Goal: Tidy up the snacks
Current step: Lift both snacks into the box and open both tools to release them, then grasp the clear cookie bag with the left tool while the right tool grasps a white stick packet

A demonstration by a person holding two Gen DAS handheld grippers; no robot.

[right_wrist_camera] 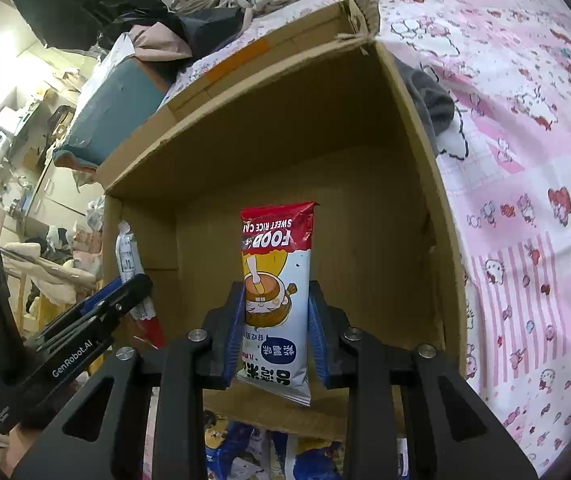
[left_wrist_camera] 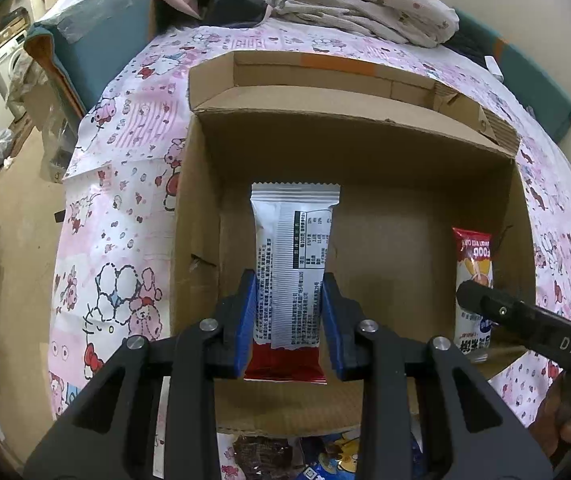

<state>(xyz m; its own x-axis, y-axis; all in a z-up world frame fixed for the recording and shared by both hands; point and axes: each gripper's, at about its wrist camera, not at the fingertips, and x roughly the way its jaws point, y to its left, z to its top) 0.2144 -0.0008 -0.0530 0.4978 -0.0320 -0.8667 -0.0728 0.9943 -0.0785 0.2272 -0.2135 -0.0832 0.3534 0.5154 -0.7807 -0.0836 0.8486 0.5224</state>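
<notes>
Left gripper (left_wrist_camera: 287, 316) pinching the silver snack pack (left_wrist_camera: 292, 264), right gripper (right_wrist_camera: 274, 332) clamping the rice-cake pack (right_wrist_camera: 275, 300), both hovering over the cardboard box (left_wrist_camera: 365, 148). Probably light, crinkly, slippery film; crushable inside, so gripping mid-body, gently.

An open brown cardboard box (left_wrist_camera: 349, 148) sits on a pink cartoon-print cloth (left_wrist_camera: 125, 184). Over its interior, the left gripper (left_wrist_camera: 288, 320) holds a silver-and-red snack packet (left_wrist_camera: 291, 272), and to its right the right gripper (right_wrist_camera: 273, 332) holds a red-and-white rice-cake packet (right_wrist_camera: 275, 292). More blue snack packets (right_wrist_camera: 245, 452) lie before the box's near wall.
</notes>
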